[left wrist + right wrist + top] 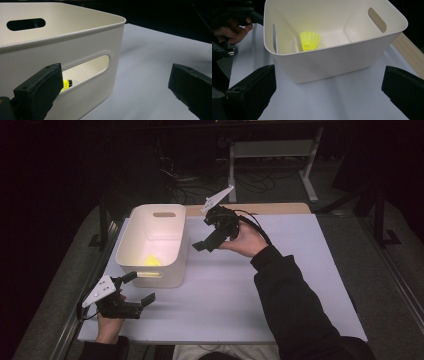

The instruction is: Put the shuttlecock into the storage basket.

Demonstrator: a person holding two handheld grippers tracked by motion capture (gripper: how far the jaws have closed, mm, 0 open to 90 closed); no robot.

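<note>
Since the yellow, netted plastic shuttlecock (310, 40) in the white plastic bin (131, 236) looks featherlight and crushable, it is best taken gently by its stiffer rounded base — not the skirt. Both the left gripper (134, 288), at the bin's 7 o'clock, and the right gripper (202, 232), at its 3 o'clock, are held wide open — empty.

Yellow shuttlecock (310, 40): base hidden behind the white bin's (337, 60) near wall. Through the handle slot, a jaw covers most of it. Both jaws cropped by frame edges.
</note>
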